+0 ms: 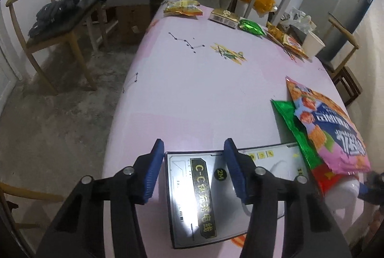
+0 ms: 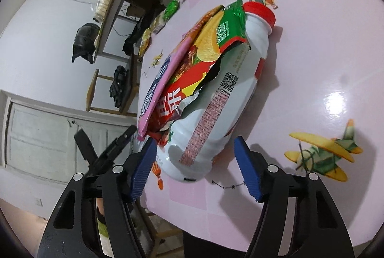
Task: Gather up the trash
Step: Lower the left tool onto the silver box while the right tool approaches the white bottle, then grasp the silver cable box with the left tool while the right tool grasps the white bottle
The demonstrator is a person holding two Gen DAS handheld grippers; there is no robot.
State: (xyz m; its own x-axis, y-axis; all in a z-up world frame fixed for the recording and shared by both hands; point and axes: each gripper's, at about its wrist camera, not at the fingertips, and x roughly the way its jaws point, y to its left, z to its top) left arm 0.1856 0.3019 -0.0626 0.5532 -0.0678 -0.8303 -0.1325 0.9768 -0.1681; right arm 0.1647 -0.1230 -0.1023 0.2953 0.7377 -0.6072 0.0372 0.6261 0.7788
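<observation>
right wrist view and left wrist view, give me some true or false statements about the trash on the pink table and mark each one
1. The white bottle lies on its side. True.
2. The bottle's cap is blue. False: it is red.
3. Snack bags lie partly on top of the bottle. True.
4. The left hand-held gripper is over a flat cable box. True.
5. The right hand-held gripper is shut on the bottle. False: its pads stand apart at the bottle's base.
6. The paper cup lies tipped over. False: it stands upright.
</observation>
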